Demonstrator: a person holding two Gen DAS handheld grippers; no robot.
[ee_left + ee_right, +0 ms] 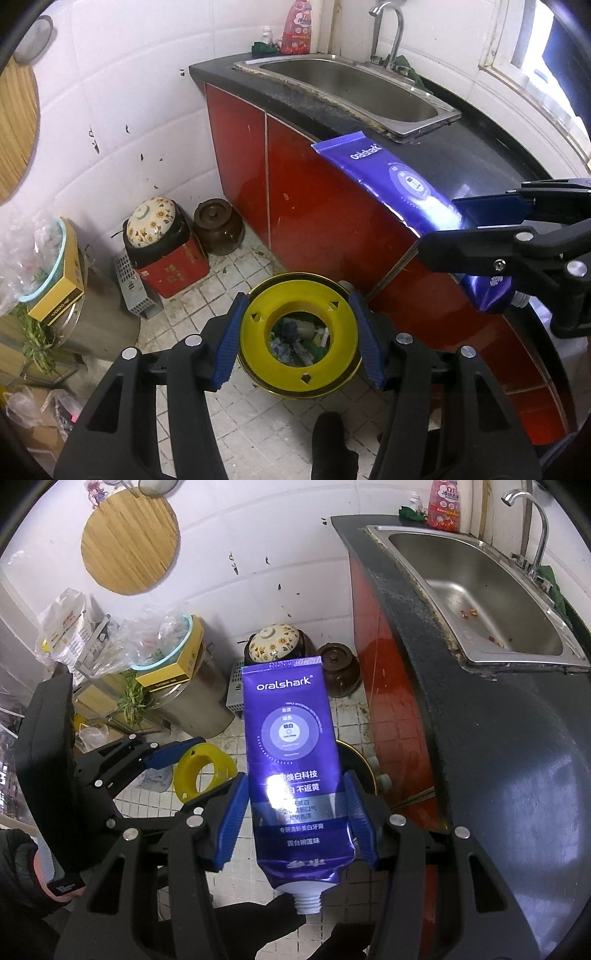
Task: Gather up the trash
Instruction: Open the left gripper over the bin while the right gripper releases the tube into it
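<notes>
My right gripper [299, 819] is shut on a purple toothpaste tube [291, 738]. The tube has no cap, and its white threaded neck points back at the camera. In the left wrist view the same tube [399, 181] slants in front of the counter, held in the right gripper [465, 229]. My left gripper [297, 339] is shut on a yellow ring lid [255, 332], with a pad against each side. Through its hole I see trash inside the gold-rimmed bin [295, 392] on the floor below. In the right wrist view the ring [184, 775] is tilted beside the left gripper [184, 760], left of the bin [369, 775].
A dark counter [480, 166] with a steel sink [351, 88] tops red cabinets [314, 206] on the right. A flowered pot on a red box [173, 273], a brown jar [218, 225] and a metal pot with a basket [99, 321] crowd the far floor. A person's dark shoe [332, 443] stands near.
</notes>
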